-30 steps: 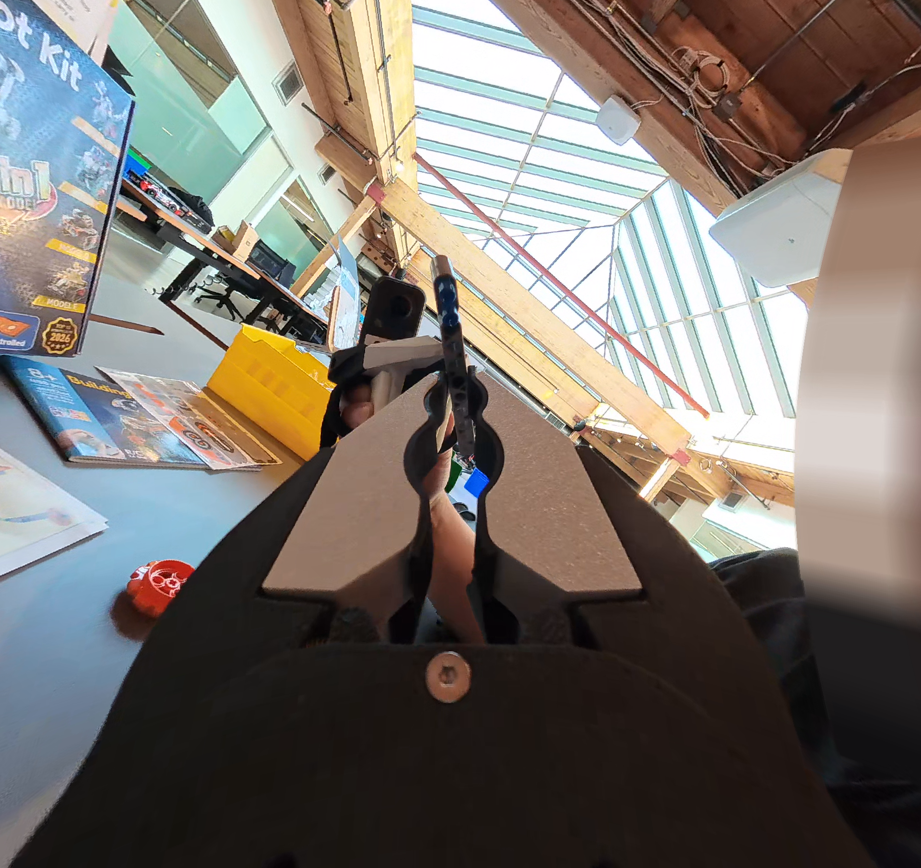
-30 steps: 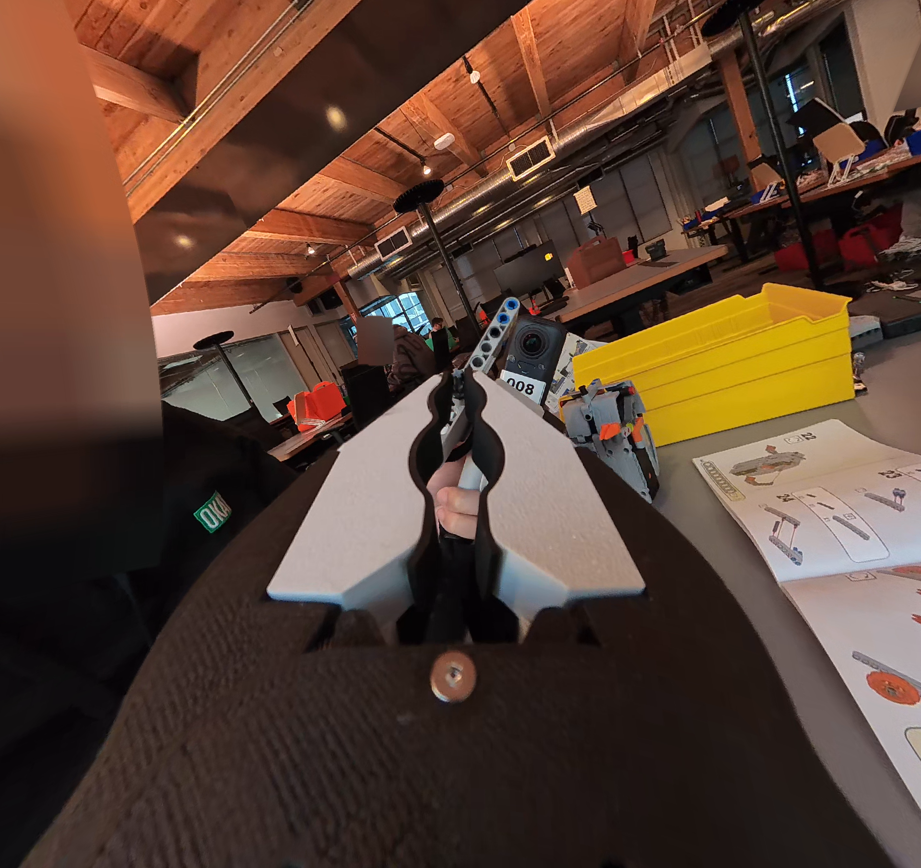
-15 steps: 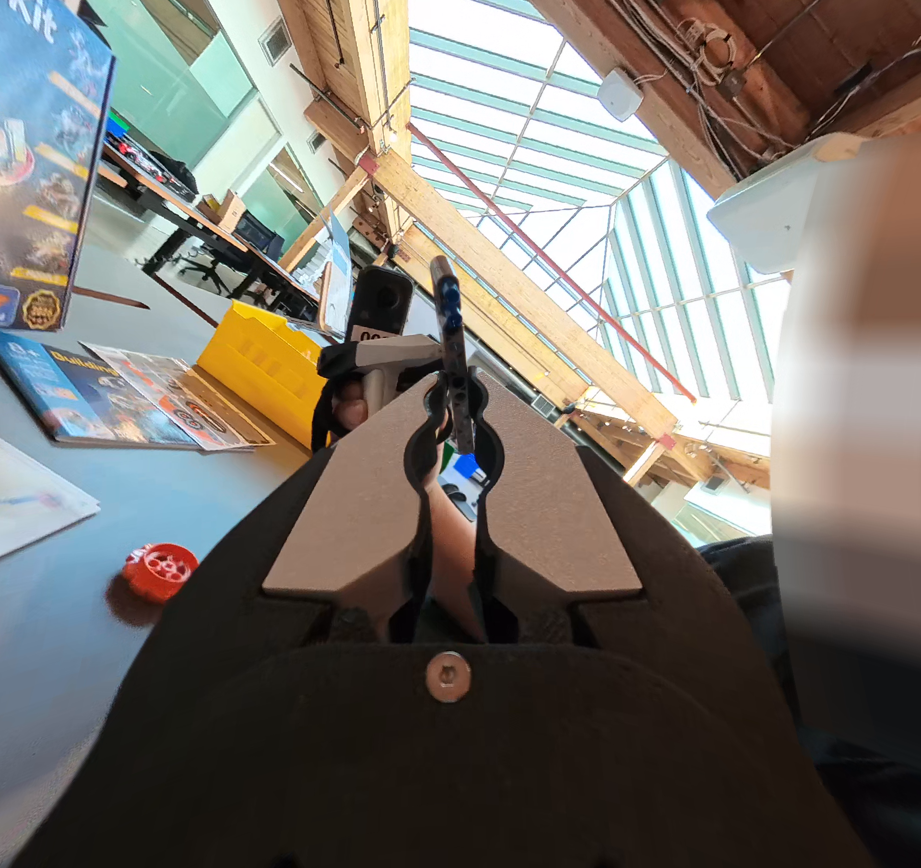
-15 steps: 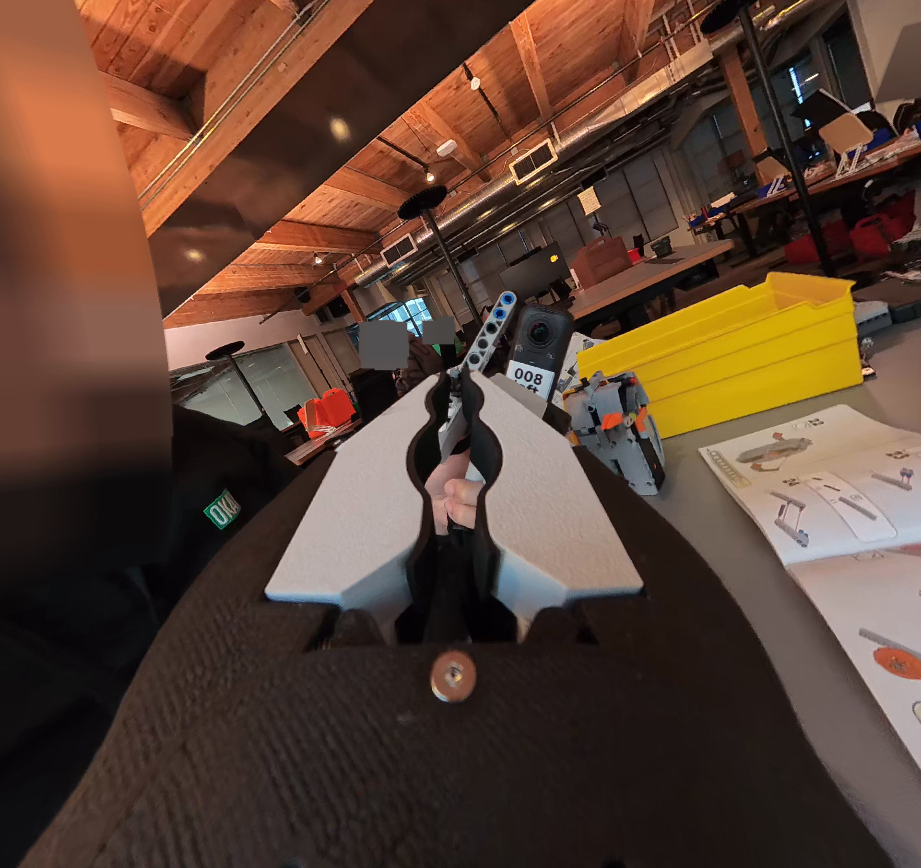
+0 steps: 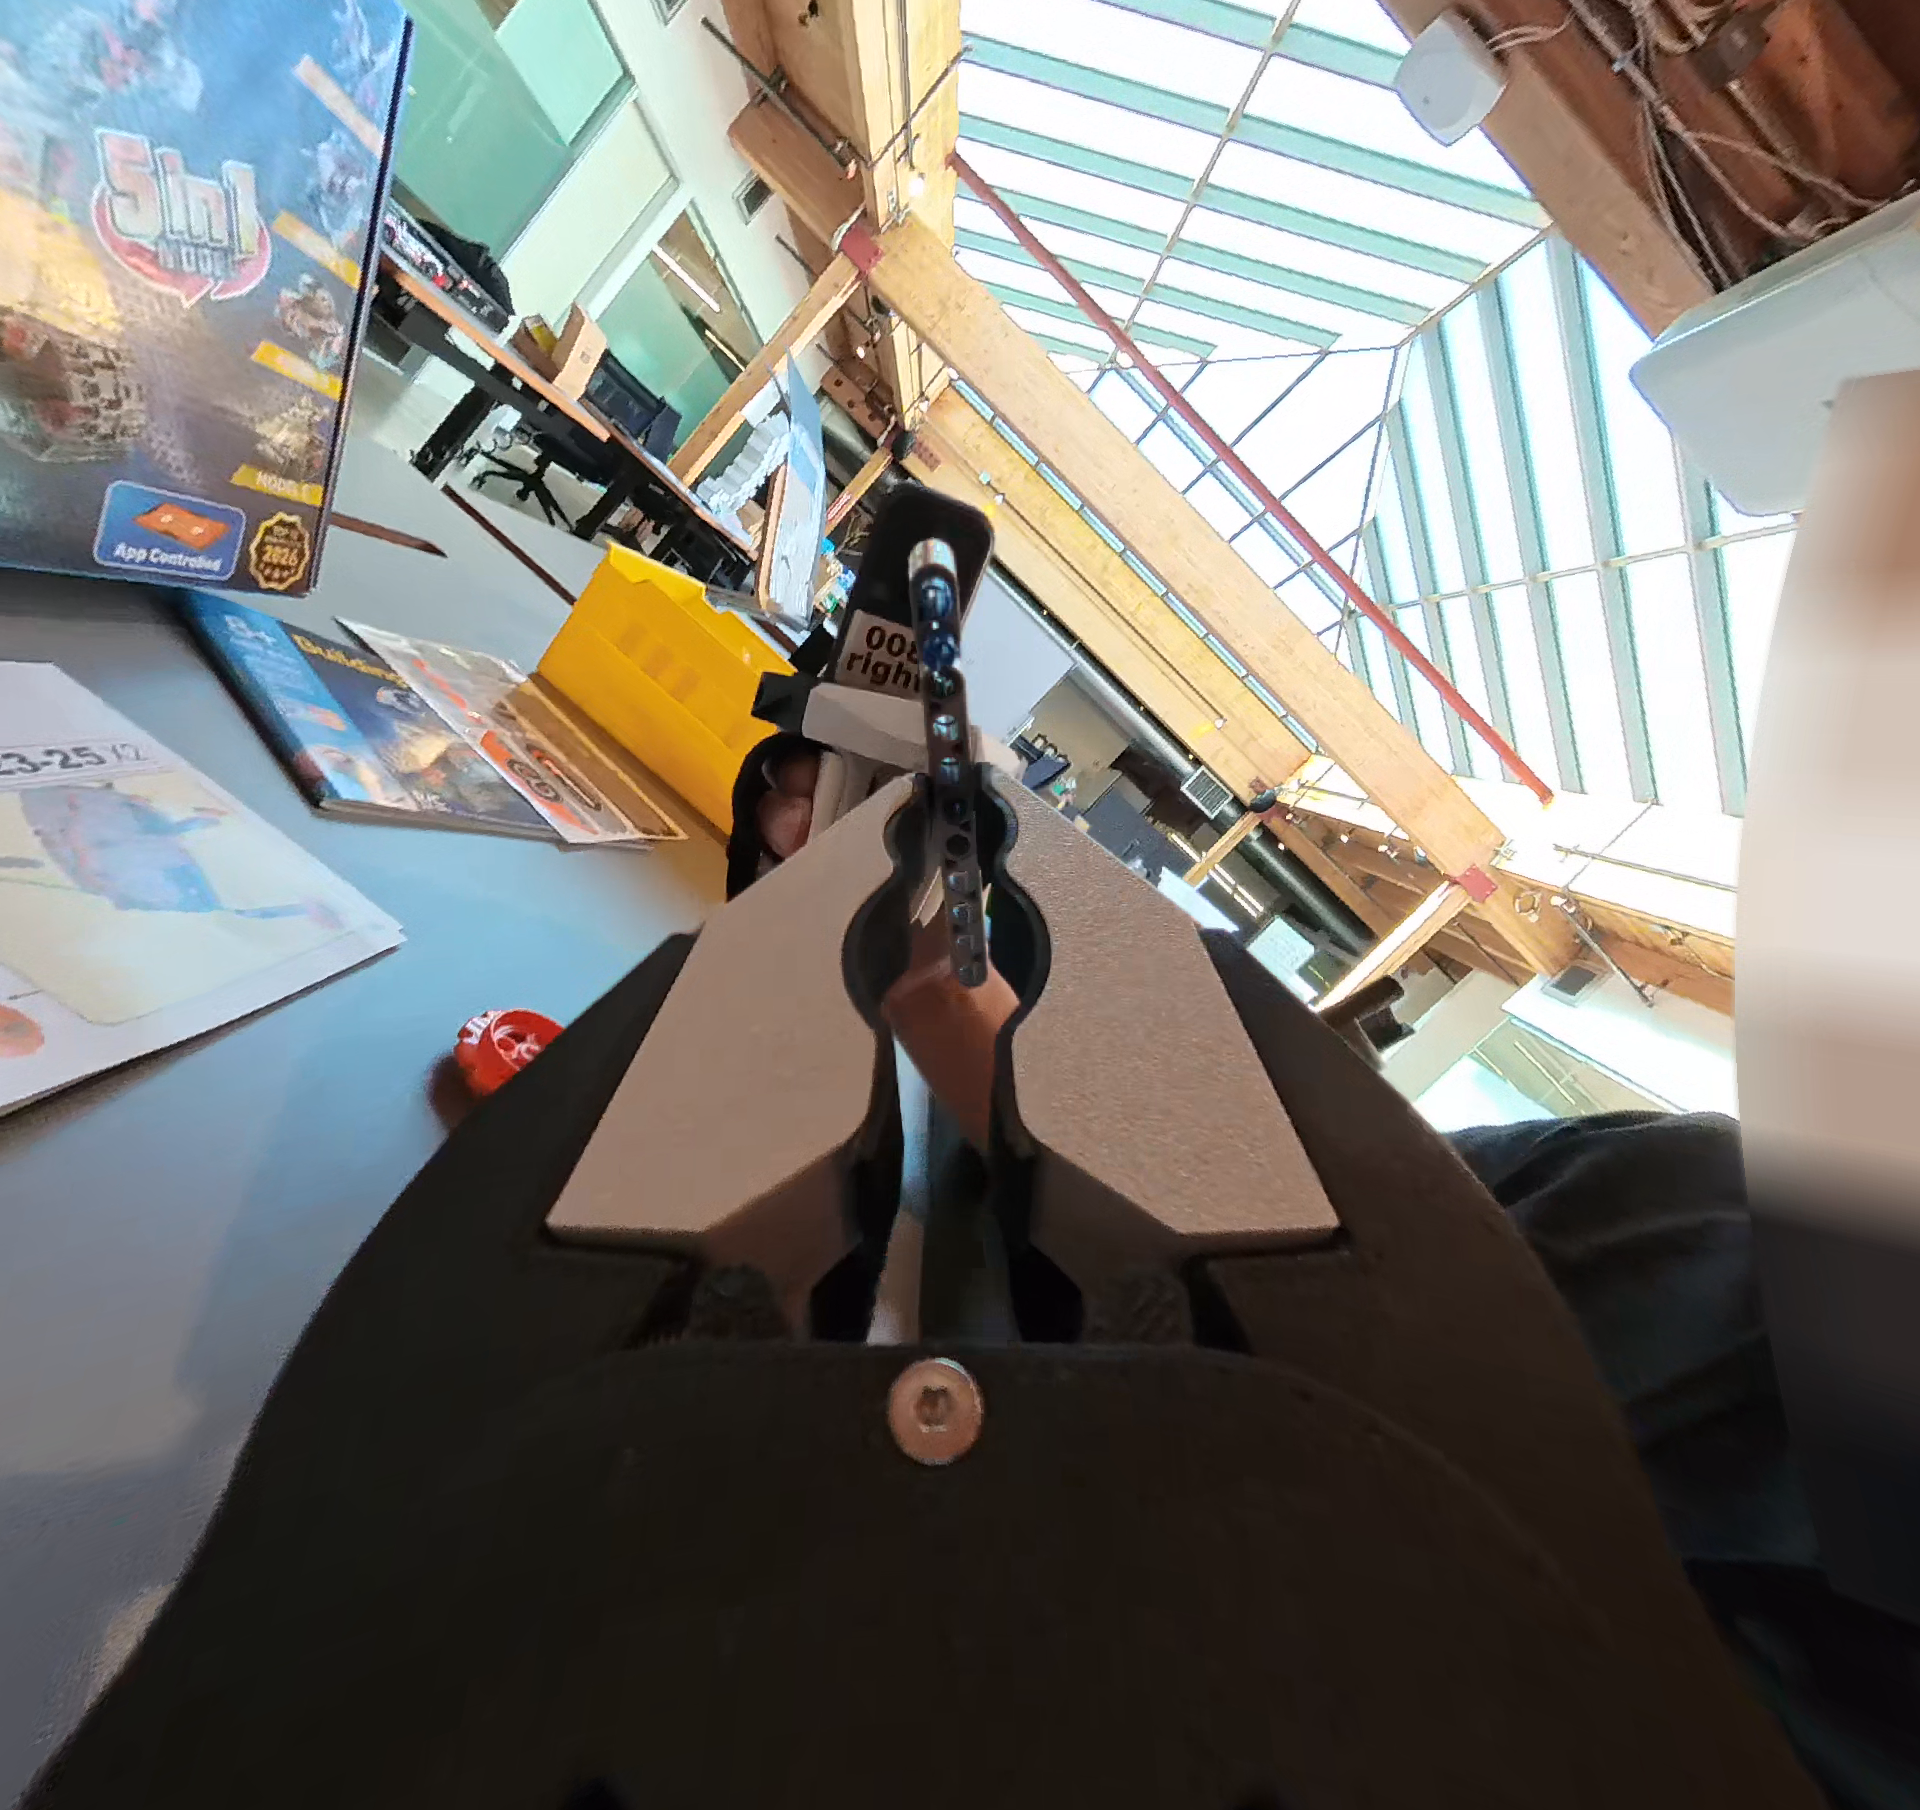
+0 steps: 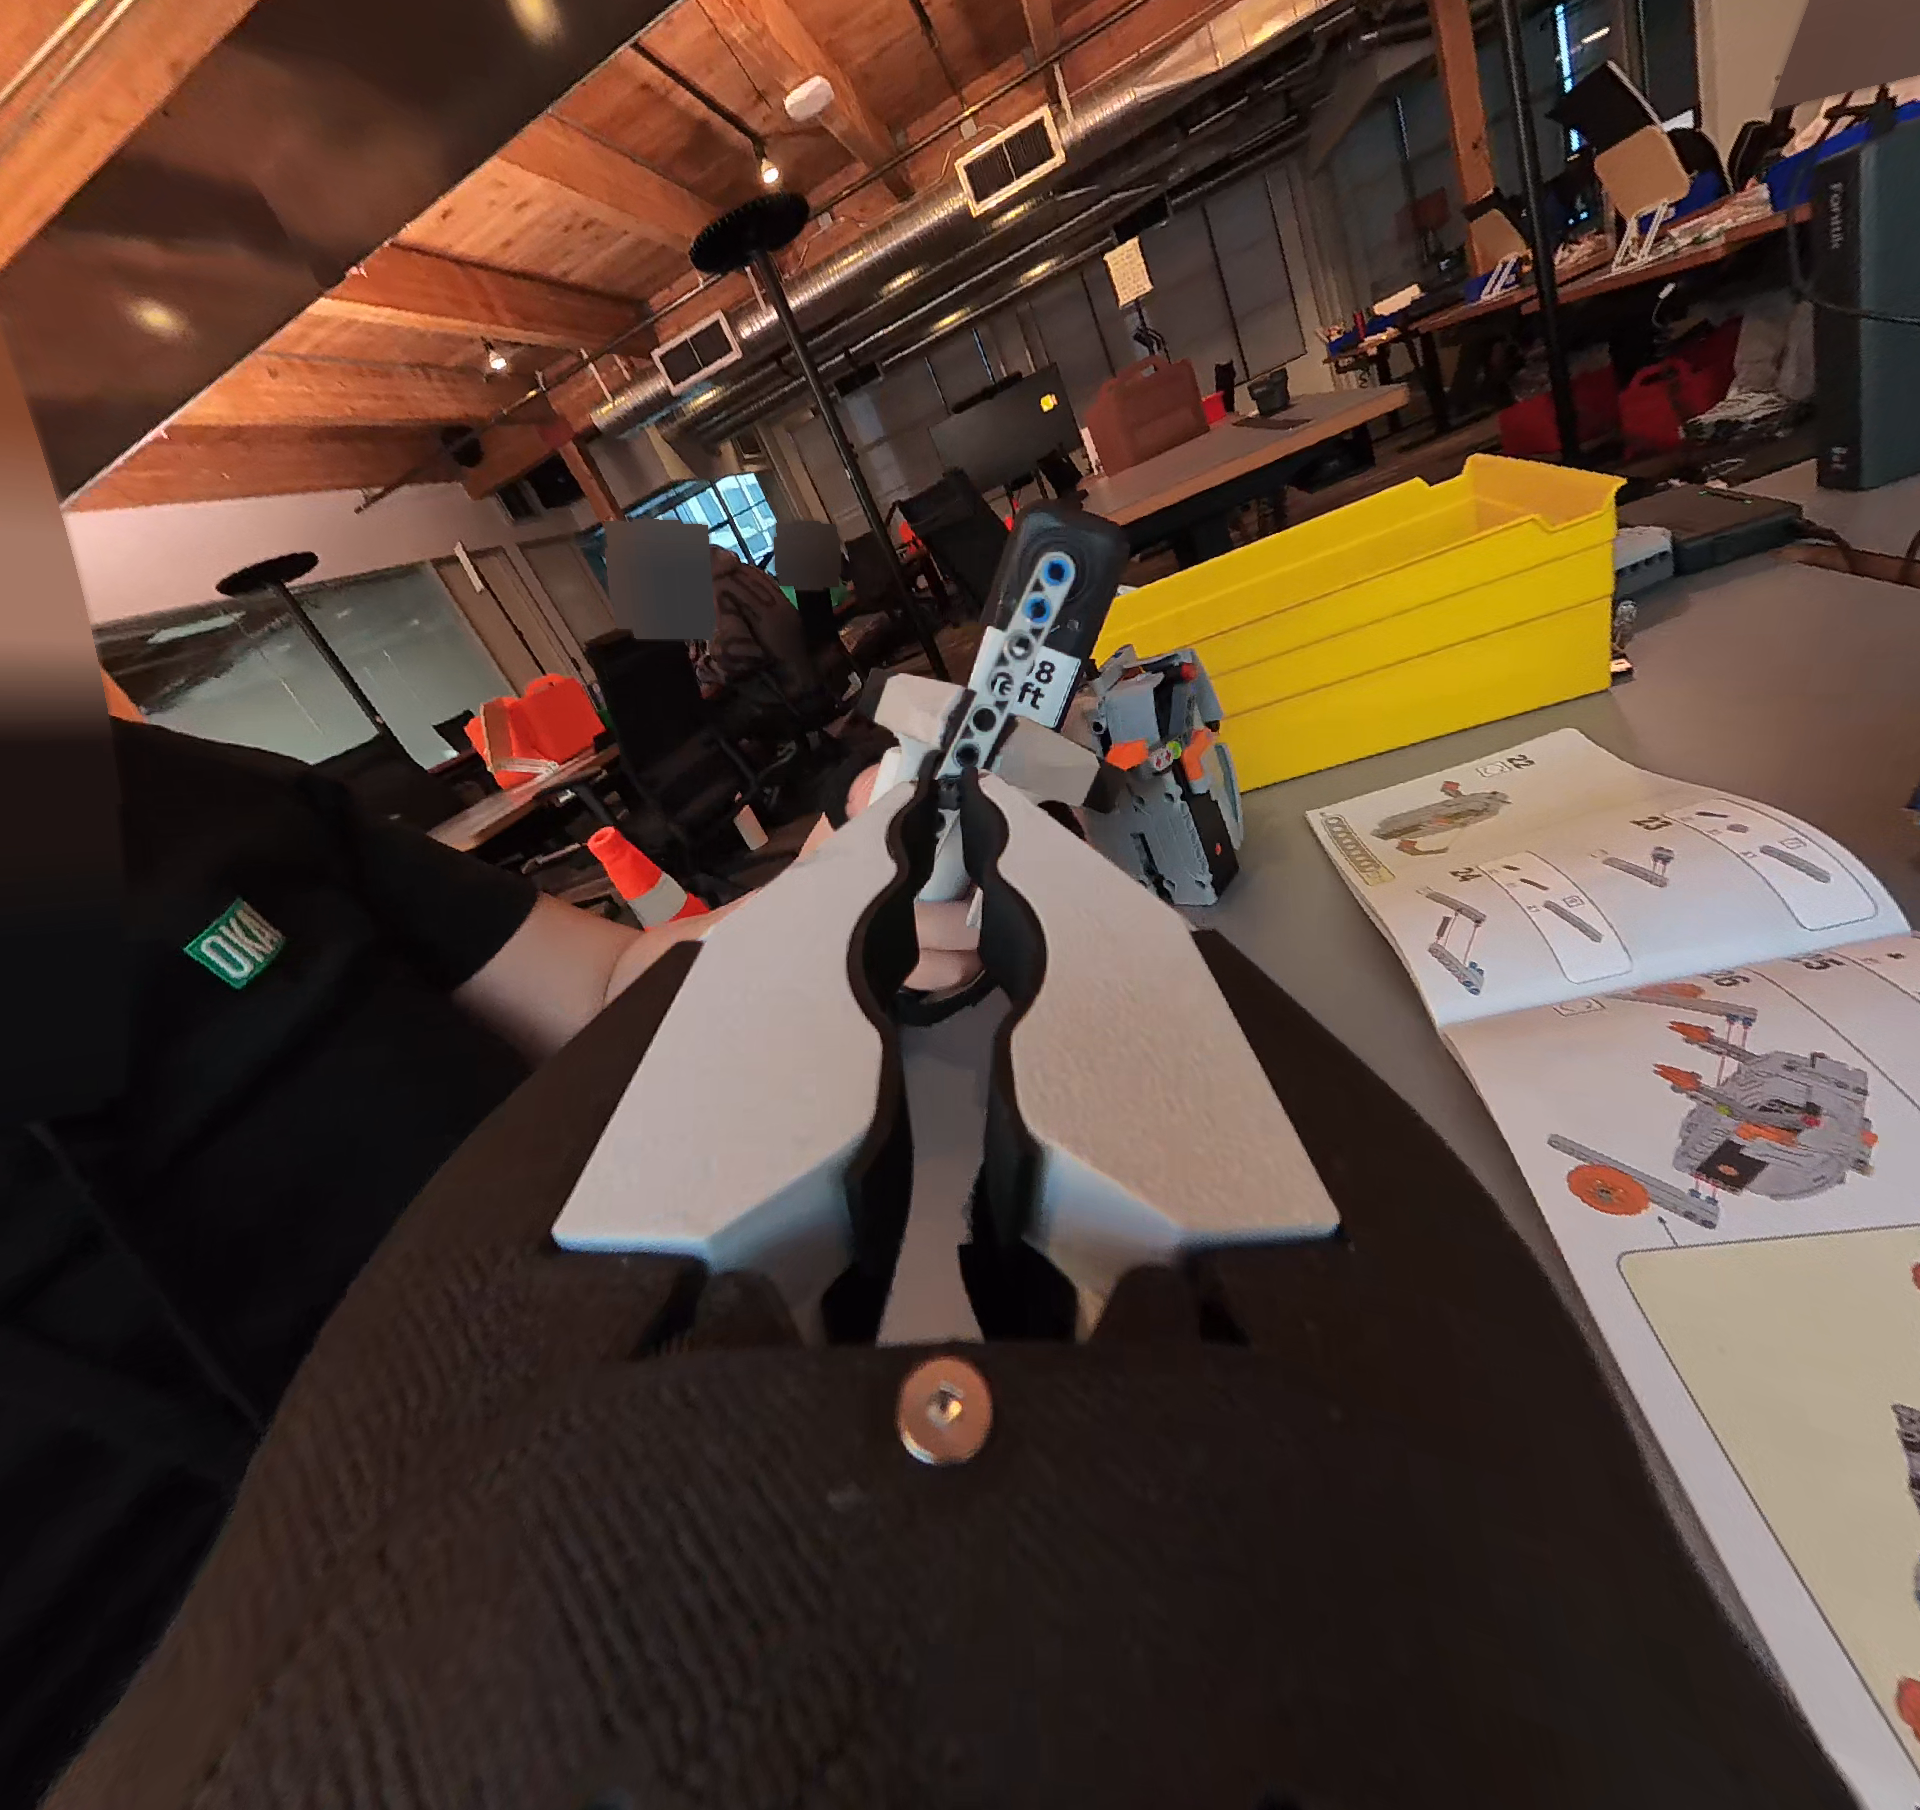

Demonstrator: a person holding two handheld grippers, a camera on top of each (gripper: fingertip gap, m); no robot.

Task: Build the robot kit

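A grey holed beam (image 5: 940, 711) with blue pins near its top stands upright between the two grippers, above the grey table (image 5: 208, 1189). My left gripper (image 5: 945, 794) is shut on it, and the beam's lower part runs down into the gap between the jaws. My right gripper (image 6: 951, 784) is shut on the lower end of the same beam (image 6: 1013, 659). The grippers face each other closely. The right one shows behind the beam in the left wrist view (image 5: 852, 721), and the left one shows in the right wrist view (image 6: 1039, 768).
A grey and orange brick model (image 6: 1174, 804) stands by a yellow bin (image 6: 1403, 617). An open instruction booklet (image 6: 1662, 929) lies to the right. In the left wrist view are an orange wheel (image 5: 499, 1043), booklets (image 5: 416, 732), a paper sheet (image 5: 156, 877) and an upright kit box (image 5: 177, 254).
Both grippers have kept hold of the beam while swinging. The right wrist view now tilts lower and shows more table and booklet. The left wrist view shows more of the box and sheet.
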